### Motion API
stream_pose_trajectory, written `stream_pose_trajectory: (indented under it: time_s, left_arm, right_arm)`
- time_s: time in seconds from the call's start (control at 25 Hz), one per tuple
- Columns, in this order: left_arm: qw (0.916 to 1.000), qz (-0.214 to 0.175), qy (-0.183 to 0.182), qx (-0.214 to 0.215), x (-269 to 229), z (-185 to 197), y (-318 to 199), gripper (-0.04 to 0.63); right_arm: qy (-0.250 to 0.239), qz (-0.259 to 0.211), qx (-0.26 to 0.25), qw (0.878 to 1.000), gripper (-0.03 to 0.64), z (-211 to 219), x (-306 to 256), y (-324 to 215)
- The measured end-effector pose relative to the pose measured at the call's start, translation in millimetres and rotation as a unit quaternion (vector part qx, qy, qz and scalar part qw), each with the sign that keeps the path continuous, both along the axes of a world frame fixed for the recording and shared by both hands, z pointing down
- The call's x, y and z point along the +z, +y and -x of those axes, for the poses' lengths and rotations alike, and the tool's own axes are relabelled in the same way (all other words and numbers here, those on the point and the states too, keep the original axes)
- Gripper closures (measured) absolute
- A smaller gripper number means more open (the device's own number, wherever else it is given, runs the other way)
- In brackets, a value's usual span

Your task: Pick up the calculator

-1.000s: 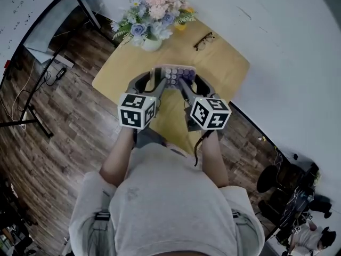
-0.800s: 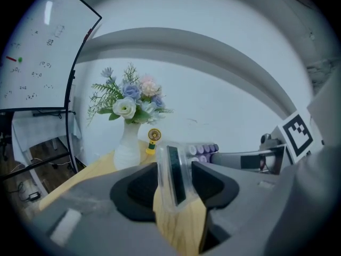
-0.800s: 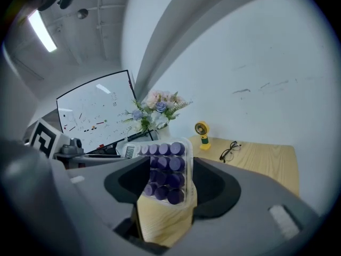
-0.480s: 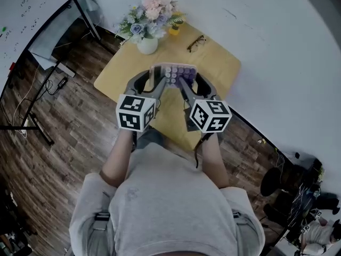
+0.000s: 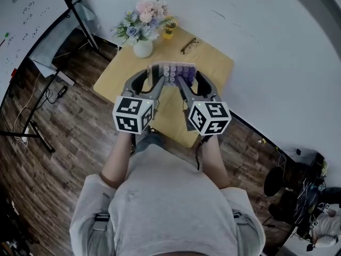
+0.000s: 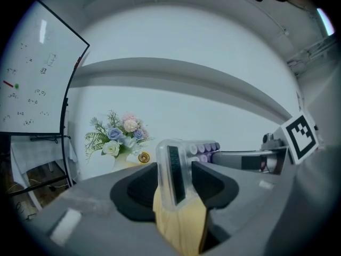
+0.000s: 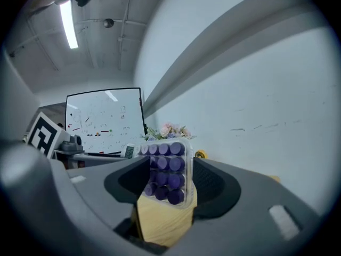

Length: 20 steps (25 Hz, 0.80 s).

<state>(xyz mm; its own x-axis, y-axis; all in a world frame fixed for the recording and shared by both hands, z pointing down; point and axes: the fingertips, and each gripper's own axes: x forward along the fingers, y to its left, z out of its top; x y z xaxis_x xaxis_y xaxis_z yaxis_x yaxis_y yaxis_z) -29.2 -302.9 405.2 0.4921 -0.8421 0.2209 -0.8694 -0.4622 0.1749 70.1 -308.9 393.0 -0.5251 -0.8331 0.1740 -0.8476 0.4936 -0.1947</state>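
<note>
Soft, even and fairly bright in the head view, with the white wall (image 5: 266, 41) close to washed out and the floorboards (image 5: 58, 137) much darker. Black at the corners from the round fisheye frame, and bent hard toward the rim in all three views. Lit from overhead in the right gripper view by a ceiling tube lamp (image 7: 68, 17), blown out to plain white with a little glare around it. Cooler and greyer in the left gripper view, with a small light strip (image 6: 323, 21) at upper right. Blurred close up on the left gripper (image 6: 176, 177) and the right gripper (image 7: 168, 183); sharper on the calculator (image 7: 169, 164) and the flowers (image 6: 118, 135). Slightly soft and low in contrast overall.
</note>
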Motion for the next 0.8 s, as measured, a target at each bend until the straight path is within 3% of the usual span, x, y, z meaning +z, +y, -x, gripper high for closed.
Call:
stream_pose_trajectory:
  time_s: [0.8]
  left_arm:
    - [0.9962,-0.084,-0.016,0.015,-58,-25,43,0.387]
  right_arm:
    - [-0.002,-0.091,0.021,0.996,0.364,-26,-58,49]
